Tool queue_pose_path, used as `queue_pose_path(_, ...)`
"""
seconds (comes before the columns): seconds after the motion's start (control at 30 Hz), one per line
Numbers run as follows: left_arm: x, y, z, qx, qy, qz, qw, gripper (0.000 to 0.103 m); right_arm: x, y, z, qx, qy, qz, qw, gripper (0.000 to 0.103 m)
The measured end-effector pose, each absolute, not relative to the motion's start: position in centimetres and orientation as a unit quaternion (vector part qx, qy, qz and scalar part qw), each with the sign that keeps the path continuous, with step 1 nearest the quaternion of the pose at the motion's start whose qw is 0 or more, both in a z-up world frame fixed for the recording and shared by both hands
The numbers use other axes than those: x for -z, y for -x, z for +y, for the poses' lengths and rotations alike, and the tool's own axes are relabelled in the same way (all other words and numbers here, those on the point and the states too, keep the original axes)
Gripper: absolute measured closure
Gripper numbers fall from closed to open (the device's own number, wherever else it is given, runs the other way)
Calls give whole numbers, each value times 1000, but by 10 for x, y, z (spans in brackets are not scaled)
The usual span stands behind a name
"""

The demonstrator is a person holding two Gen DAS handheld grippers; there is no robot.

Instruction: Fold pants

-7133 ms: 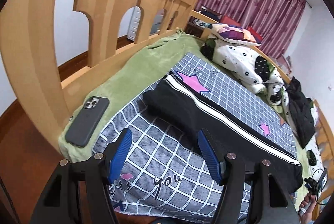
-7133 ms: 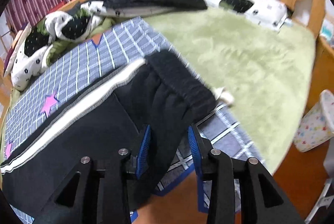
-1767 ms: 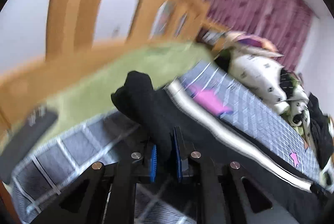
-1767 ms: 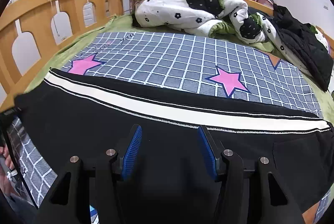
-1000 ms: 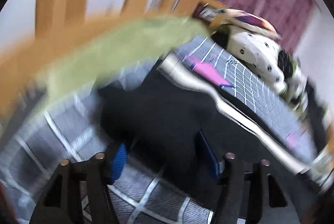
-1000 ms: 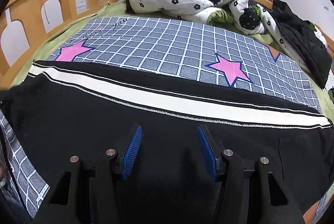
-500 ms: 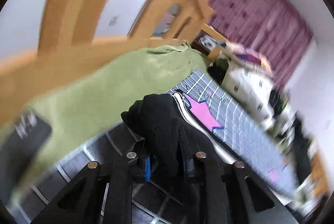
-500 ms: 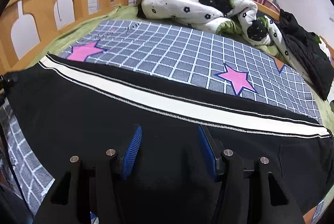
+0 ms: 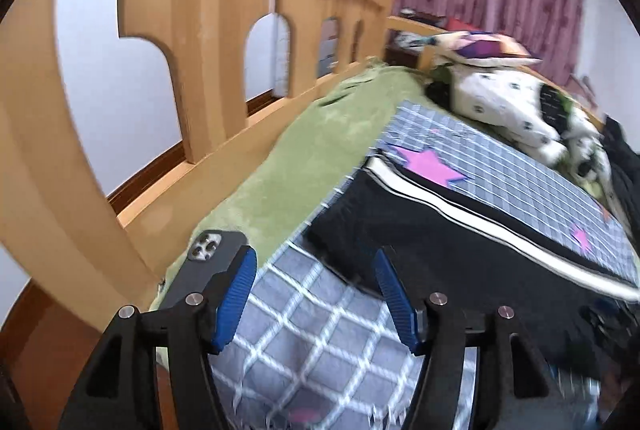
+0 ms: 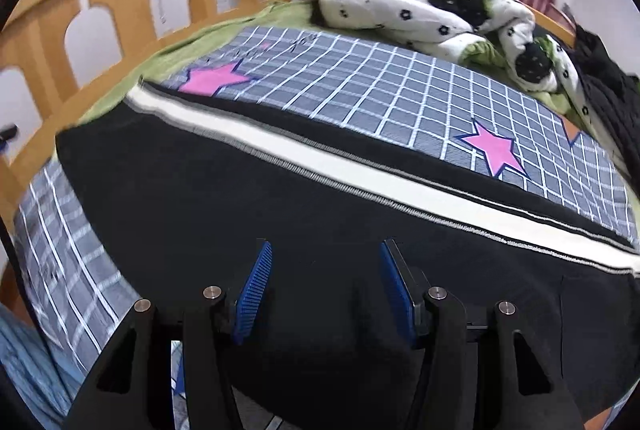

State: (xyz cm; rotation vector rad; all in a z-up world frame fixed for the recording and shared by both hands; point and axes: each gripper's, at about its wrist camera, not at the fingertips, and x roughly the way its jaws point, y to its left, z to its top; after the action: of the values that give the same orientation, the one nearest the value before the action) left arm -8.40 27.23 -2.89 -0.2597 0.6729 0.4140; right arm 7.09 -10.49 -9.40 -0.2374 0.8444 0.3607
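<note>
1. Left hand-held gripper (image 9: 314,294): jaws just opened, spread, nothing between them, above the checked sheet (image 9: 304,342).
2. Right hand-held gripper (image 10: 326,290): jaws spread over the pants (image 10: 248,205).
3. Pants: flat on the bed's sheet.
4. Phone (image 9: 204,262): bed corner.

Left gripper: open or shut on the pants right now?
Open. The left gripper jaws have just been opening; only checked blanket shows between them, the pants lying beyond.
</note>
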Motion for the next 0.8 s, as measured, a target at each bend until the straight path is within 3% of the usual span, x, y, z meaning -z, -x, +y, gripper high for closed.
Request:
queue_pose_path(0.2,38,98,255,-138,187,326,916,43,97,-54,-104,-174,148,369,901,49)
queue_pose_path(0.47,21,101,226,-100,169,320,927,43,81,-36,-127,-139,107,332,927,49)
queue_pose_path(0.73,-5,82,197,-58,214,292,930,42,1,1,-152,-143,29,291,945,48)
queue_pose_path(0.8,-7,77,181,-34,208,279,937,42,-25,7,-162,-141,2,269,953,42)
